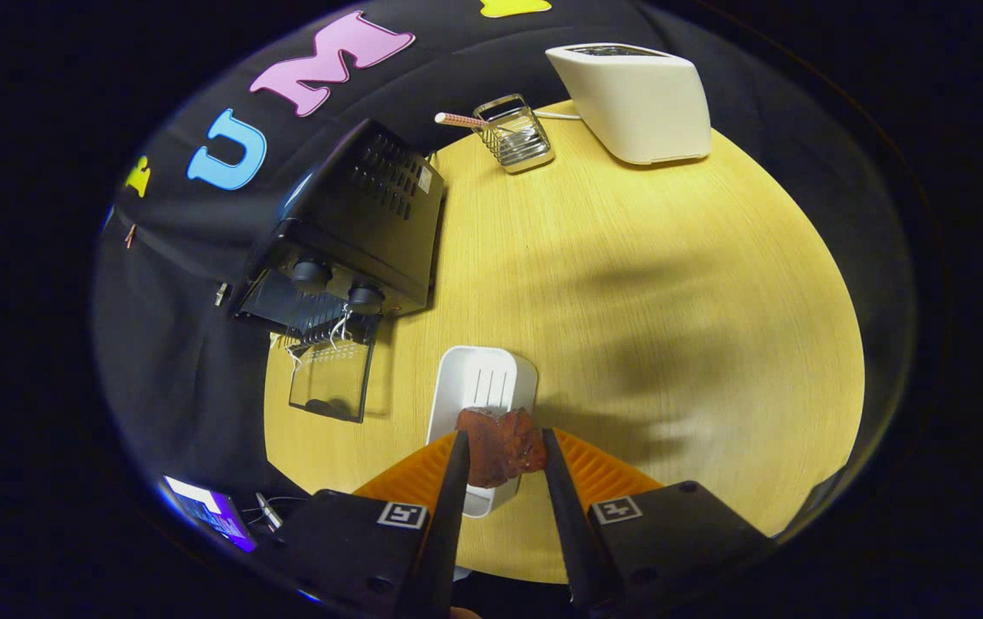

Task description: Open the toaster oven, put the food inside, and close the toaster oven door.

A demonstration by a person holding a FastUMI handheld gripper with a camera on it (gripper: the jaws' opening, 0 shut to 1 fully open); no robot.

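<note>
The hand-held gripper is clamped on a reddish-brown piece of food above a white tray, with the open-doored toaster oven ahead to its left on the bench.

Near end of white tray hidden behind reddish food piece and gripper fingers. Toaster oven interior dark behind lowered glass door, contents unreadable. Small screen device off table's edge cut by rim, blurred. Wire holder contents too small to tell.
</note>
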